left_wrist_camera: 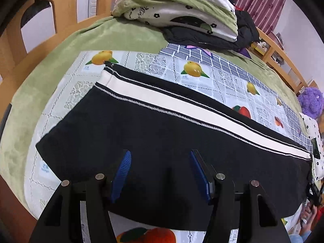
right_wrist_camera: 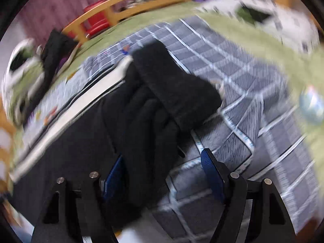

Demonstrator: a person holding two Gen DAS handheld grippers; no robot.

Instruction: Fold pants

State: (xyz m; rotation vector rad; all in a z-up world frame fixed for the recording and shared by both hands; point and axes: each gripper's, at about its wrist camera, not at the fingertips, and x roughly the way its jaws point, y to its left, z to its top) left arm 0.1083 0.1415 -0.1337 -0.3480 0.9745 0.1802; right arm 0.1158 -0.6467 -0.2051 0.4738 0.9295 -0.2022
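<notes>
Left wrist view: black pants (left_wrist_camera: 141, 133) with a white side stripe (left_wrist_camera: 182, 105) lie flat lengthwise on a fruit-print cloth (left_wrist_camera: 202, 68) over the bed (left_wrist_camera: 113, 36). Left gripper (left_wrist_camera: 160, 158) hovers above the black fabric, jaws wide apart, holding nothing. Right wrist view is blurred: right gripper (right_wrist_camera: 162, 160) has jaws spread, empty, over the bunched waistband end (right_wrist_camera: 174, 85) and a grey checked cloth (right_wrist_camera: 253, 85). Folded bedding (left_wrist_camera: 178, 6) sits behind.
</notes>
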